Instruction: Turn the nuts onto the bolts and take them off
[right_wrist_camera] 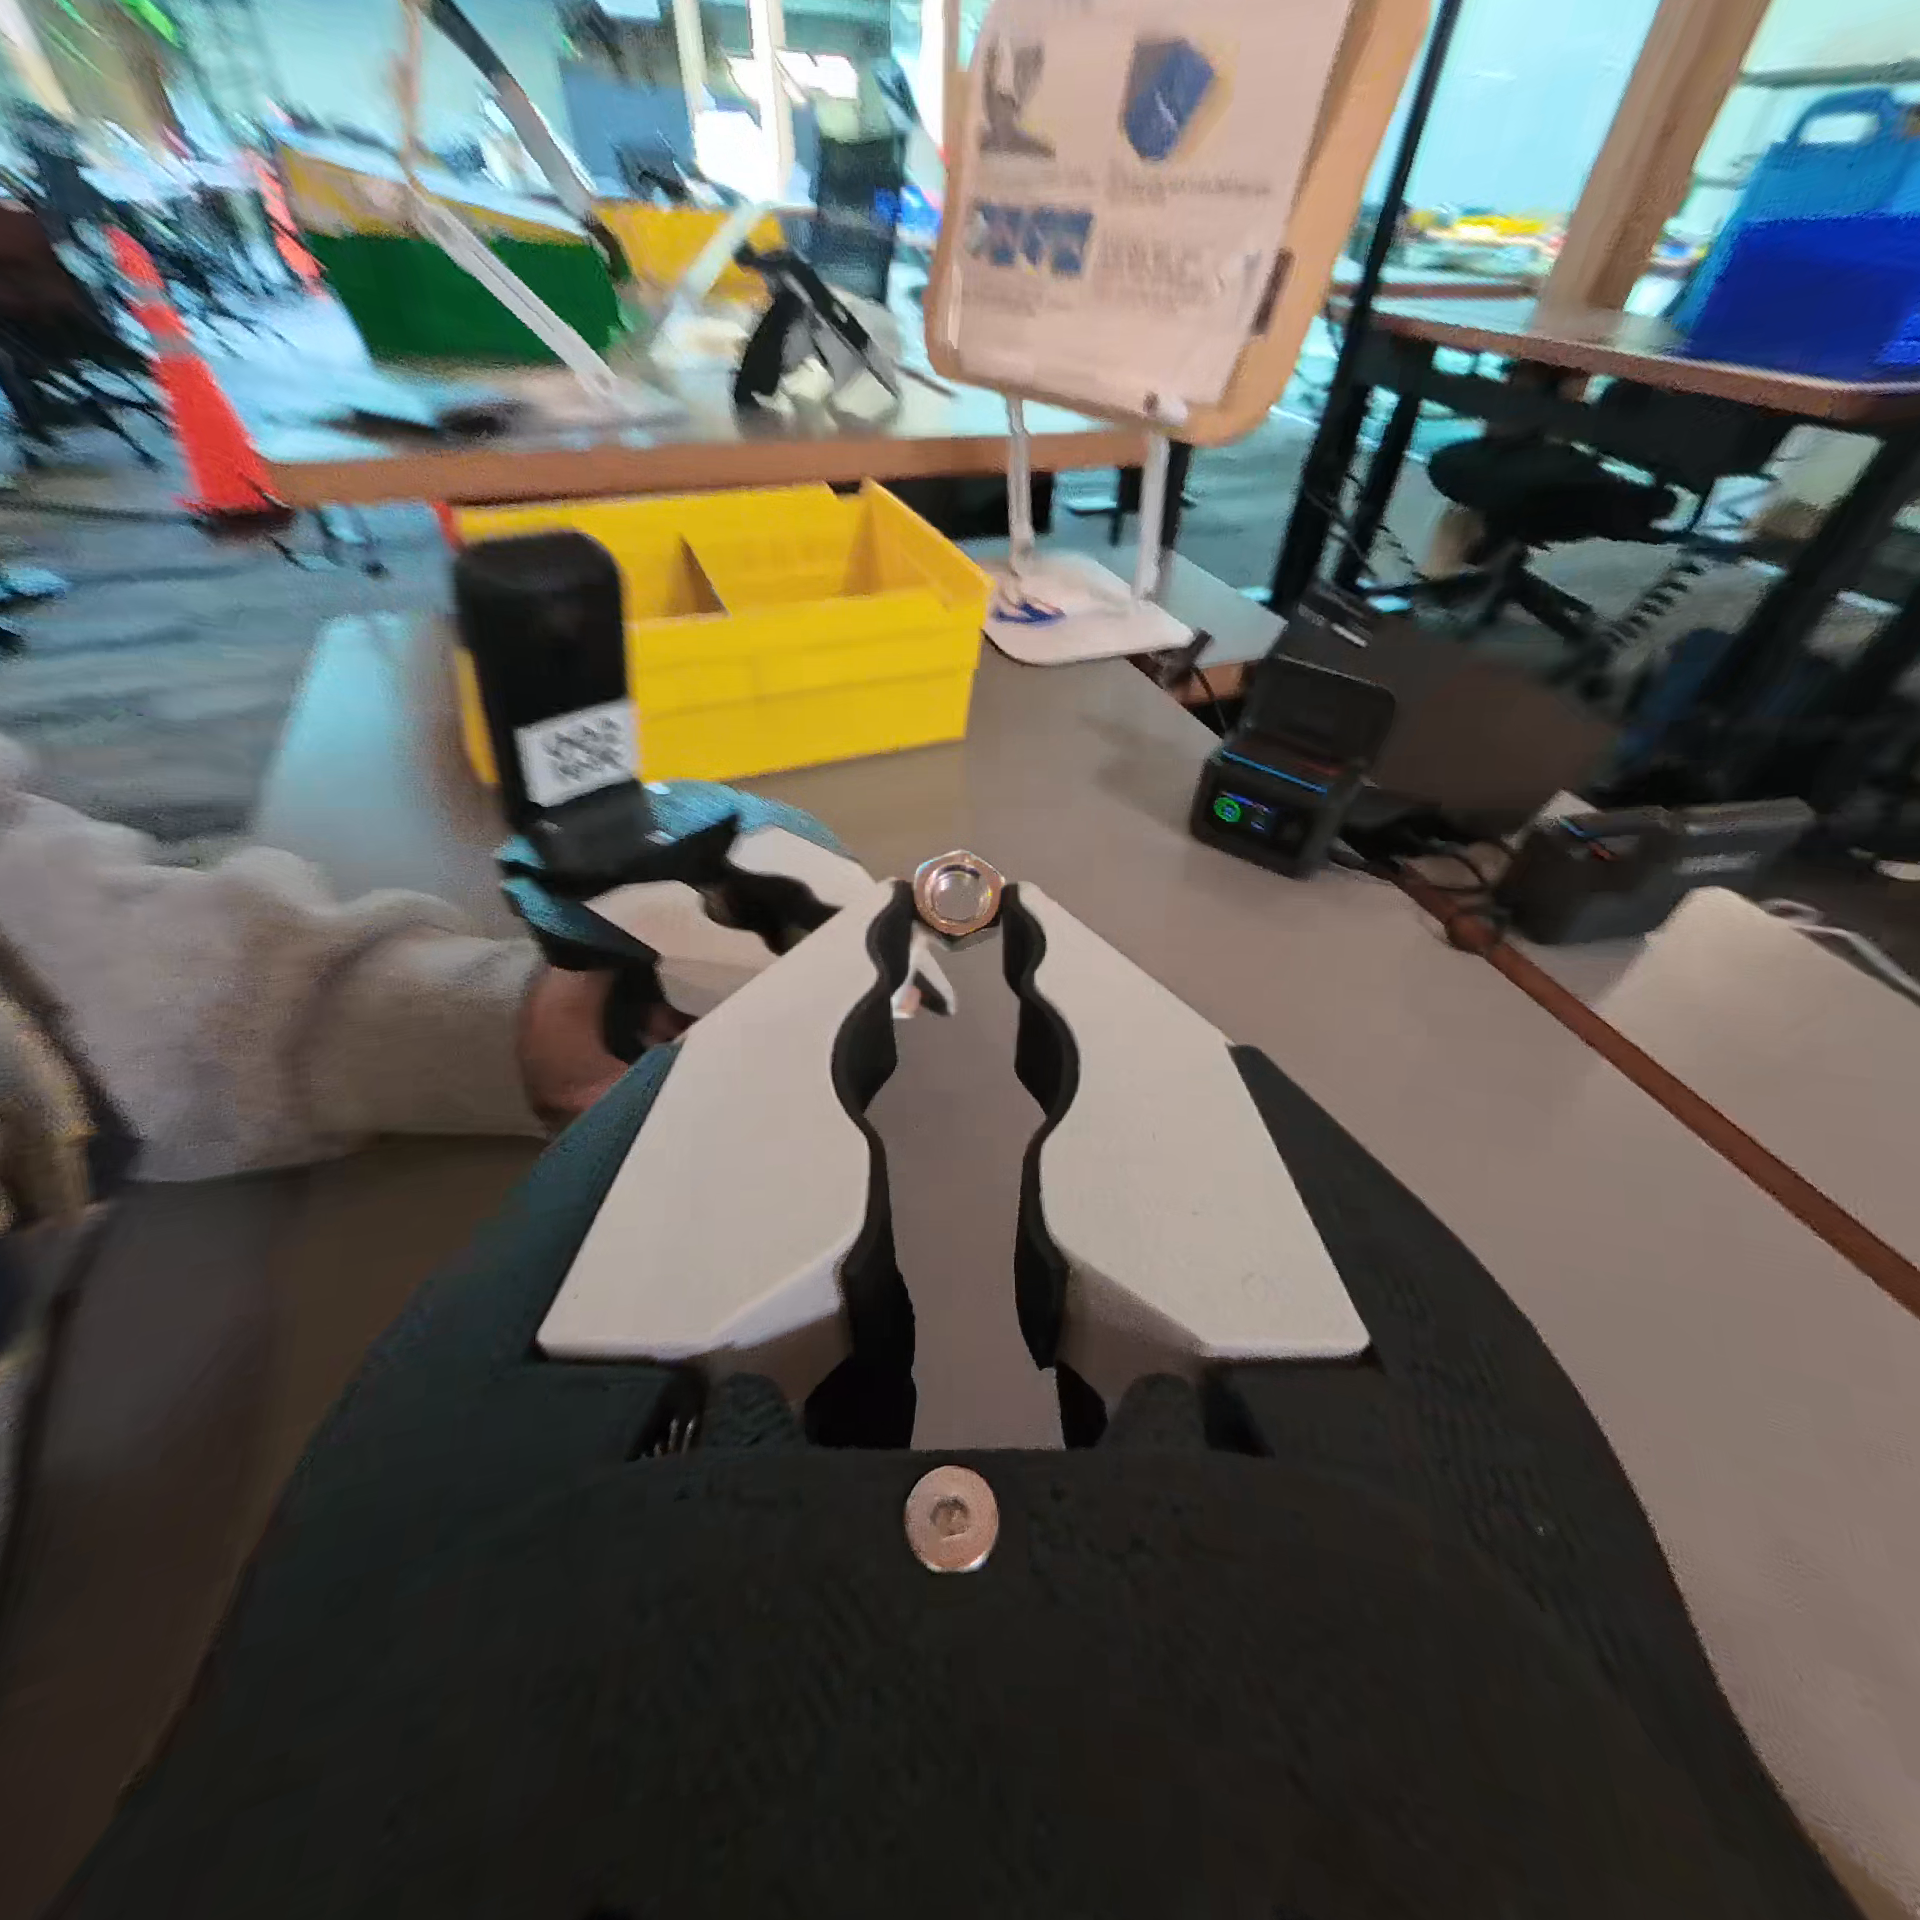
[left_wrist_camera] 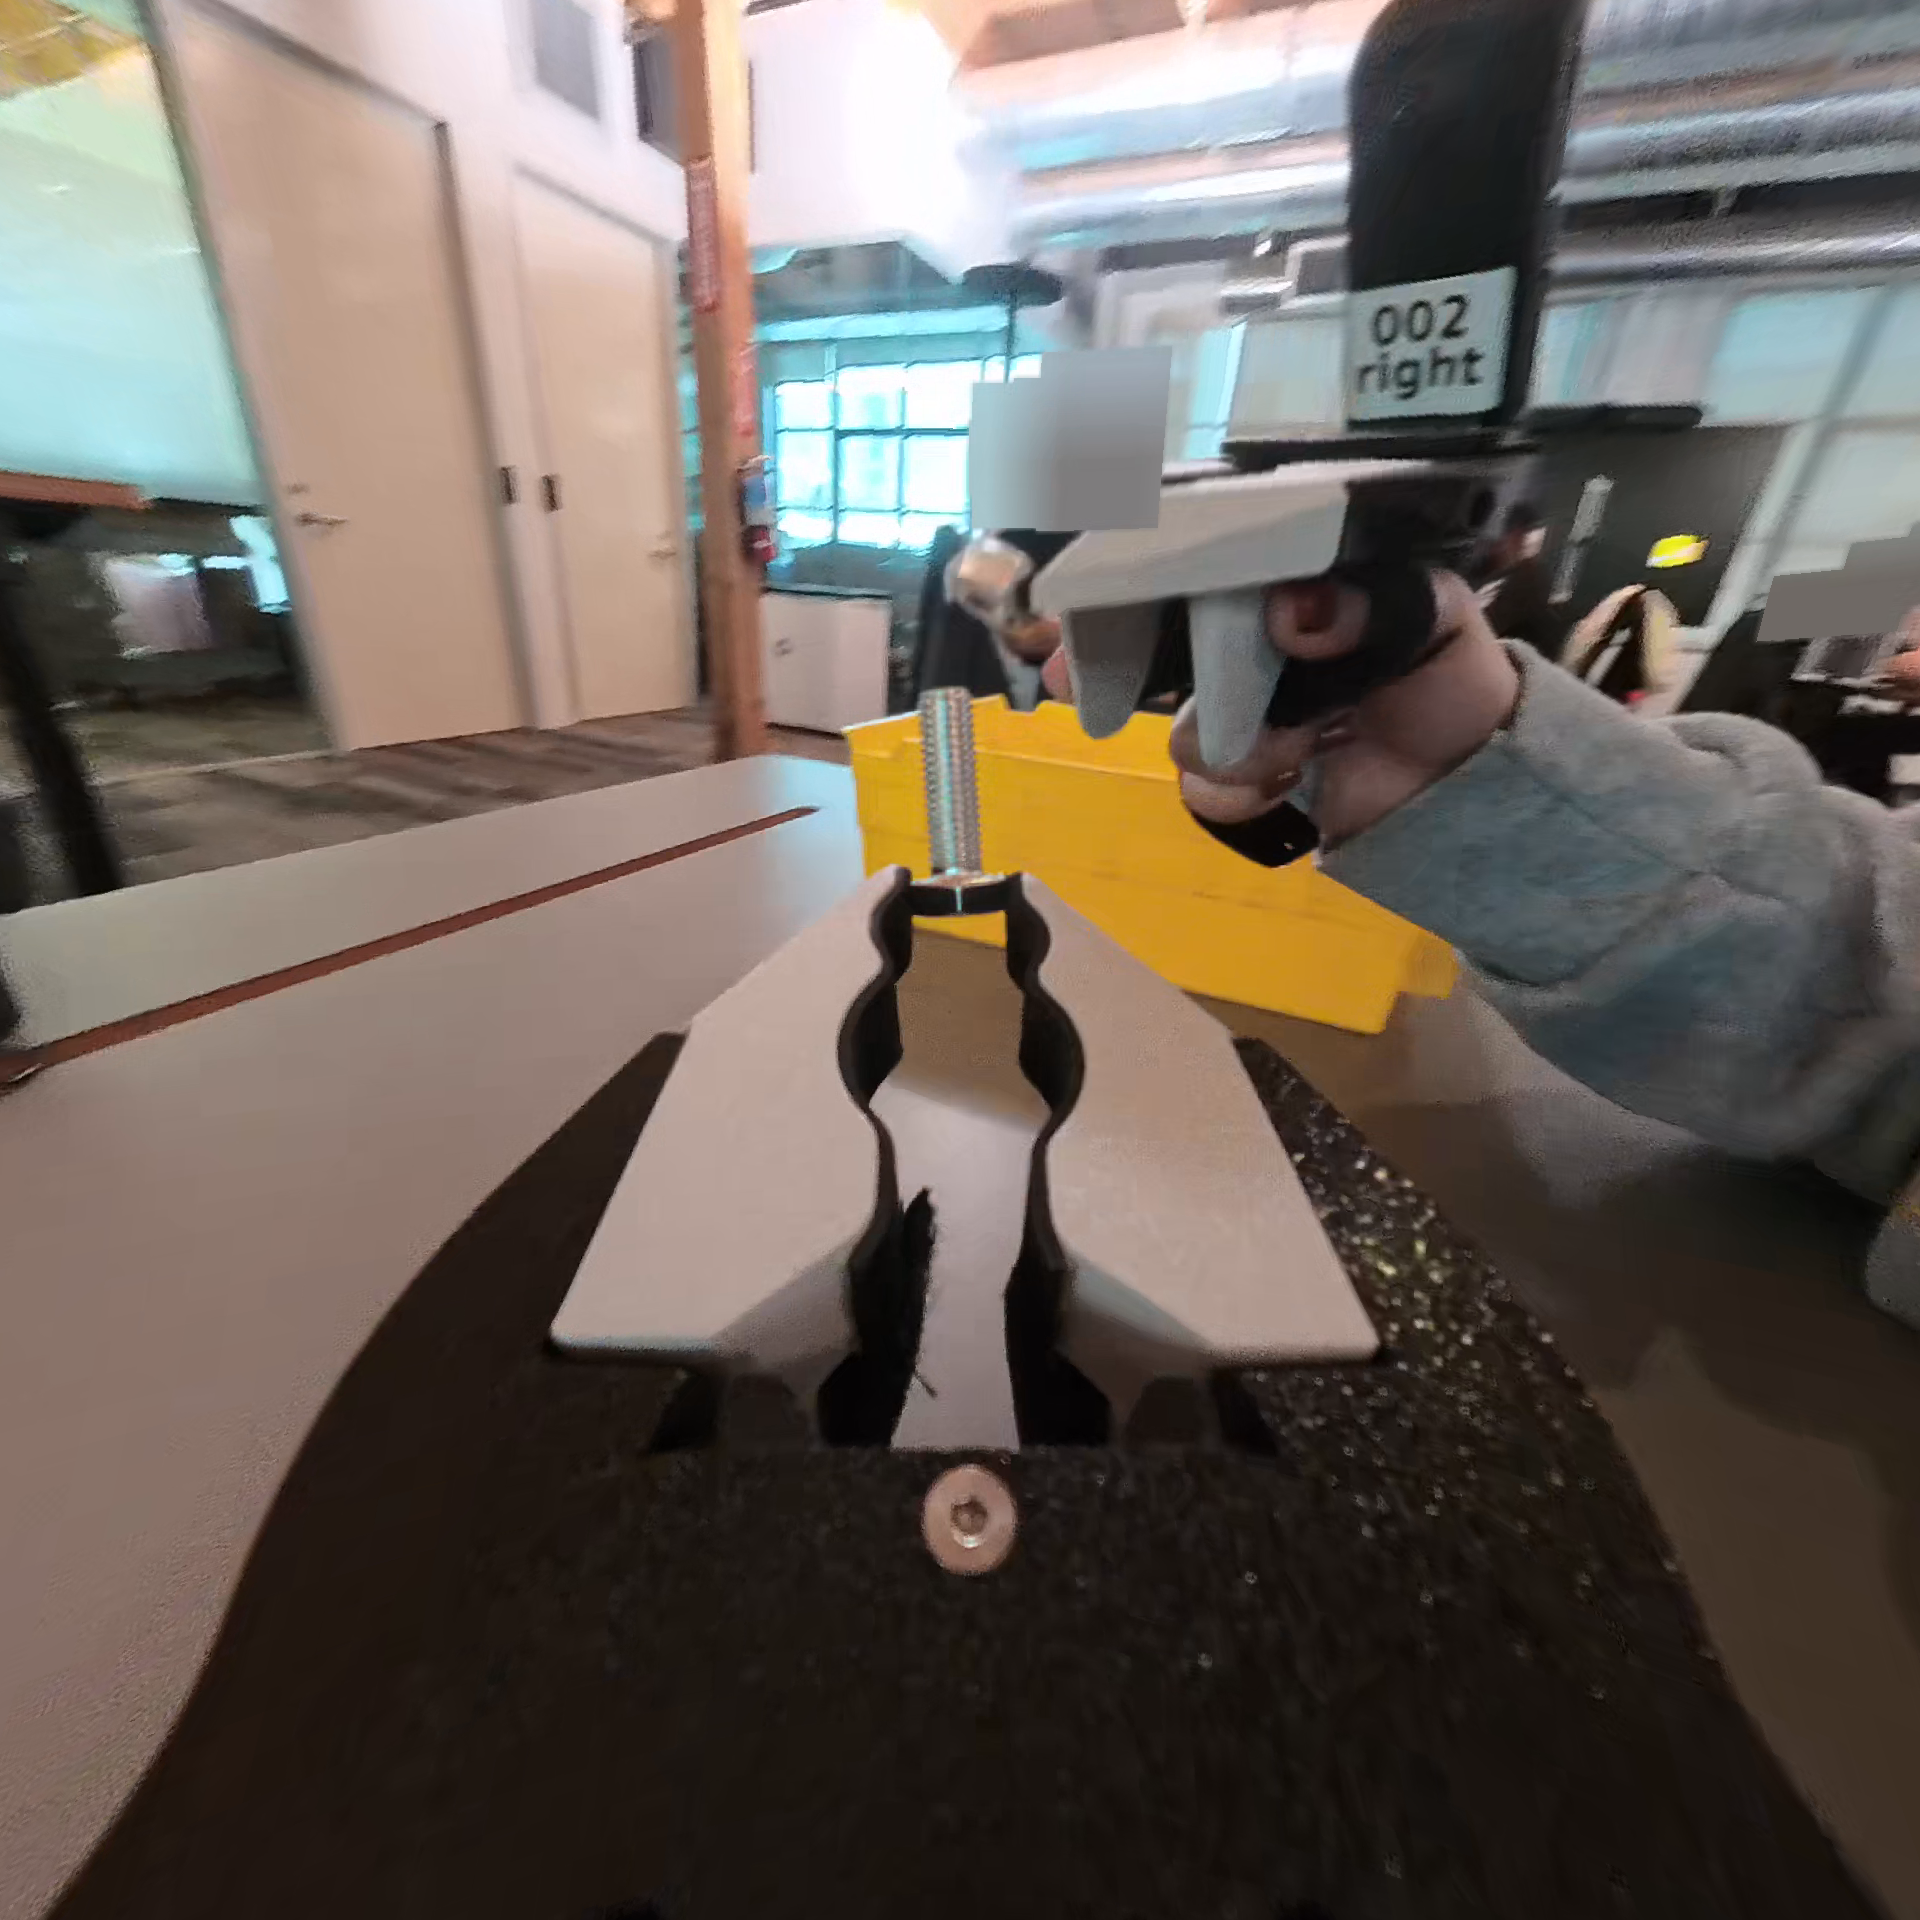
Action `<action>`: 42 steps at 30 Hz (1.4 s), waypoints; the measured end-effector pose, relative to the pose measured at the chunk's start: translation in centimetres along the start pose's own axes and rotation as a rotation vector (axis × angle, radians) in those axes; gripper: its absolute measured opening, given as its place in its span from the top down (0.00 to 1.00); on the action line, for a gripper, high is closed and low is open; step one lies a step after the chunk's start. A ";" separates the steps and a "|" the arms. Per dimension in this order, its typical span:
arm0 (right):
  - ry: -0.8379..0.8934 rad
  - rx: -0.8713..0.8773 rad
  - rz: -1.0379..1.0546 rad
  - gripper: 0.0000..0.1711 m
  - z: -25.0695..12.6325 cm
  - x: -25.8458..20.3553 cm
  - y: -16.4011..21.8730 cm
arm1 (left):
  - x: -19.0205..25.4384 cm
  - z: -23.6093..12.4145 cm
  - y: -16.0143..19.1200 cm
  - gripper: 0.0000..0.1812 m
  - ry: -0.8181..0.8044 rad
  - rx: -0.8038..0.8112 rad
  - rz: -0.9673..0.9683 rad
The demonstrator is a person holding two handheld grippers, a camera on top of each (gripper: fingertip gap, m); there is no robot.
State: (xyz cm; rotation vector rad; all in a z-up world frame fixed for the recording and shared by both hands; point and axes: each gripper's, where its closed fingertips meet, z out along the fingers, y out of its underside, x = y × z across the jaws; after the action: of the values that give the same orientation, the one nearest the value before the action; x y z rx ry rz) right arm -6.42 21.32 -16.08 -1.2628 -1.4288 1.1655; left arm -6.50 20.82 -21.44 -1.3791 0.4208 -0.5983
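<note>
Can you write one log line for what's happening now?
left gripper: holds bolt upright | right gripper: holds nut | nut off bolt

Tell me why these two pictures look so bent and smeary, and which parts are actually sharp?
Left wrist view: the wide lens bows the doors and table edge; the left gripper and its upright bolt are sharp, the room behind soft. Right wrist view: the right gripper and its nut are crisp, while the yellow bin is slightly soft and the far room smears.

We see shiny threaded steel bolt point(left_wrist_camera: 949, 792) upright, head pinched at fingertips; silver hex nut point(right_wrist_camera: 956, 895) separate, clamped, hole facing us.
</note>
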 end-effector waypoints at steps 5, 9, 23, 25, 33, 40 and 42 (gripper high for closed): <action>-0.170 -0.095 -0.006 0.91 -1.8 -1.1 0.0 | 1.5 0.5 -0.2 0.92 0.145 0.028 -0.023; -0.260 -0.232 -0.085 0.91 -1.3 -2.2 0.3 | 2.4 0.3 -0.2 0.92 0.230 0.018 -0.045; -0.511 -0.437 -0.154 0.91 -1.3 -4.4 2.0 | 5.0 0.0 0.2 0.92 0.397 -0.007 -0.041; -0.578 -0.414 -0.156 0.91 -1.7 -5.3 1.8 | 5.8 -0.3 -0.1 0.92 0.464 0.010 -0.056; -0.504 -0.346 -0.003 0.91 -1.1 -4.7 1.5 | 5.7 -0.3 -0.3 0.92 0.461 0.024 -0.102; -0.228 -0.235 0.121 0.91 0.1 -3.1 1.0 | 3.8 0.2 -0.7 0.92 0.308 0.054 -0.078; -0.139 -0.211 0.170 0.91 0.4 -2.7 0.7 | 3.4 0.2 -0.9 0.92 0.270 0.067 -0.073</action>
State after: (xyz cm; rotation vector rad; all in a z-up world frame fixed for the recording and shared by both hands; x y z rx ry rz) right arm -6.44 18.61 -16.96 -1.4982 -1.6052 1.2616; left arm -3.85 18.84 -20.31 -1.2579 0.5634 -0.8568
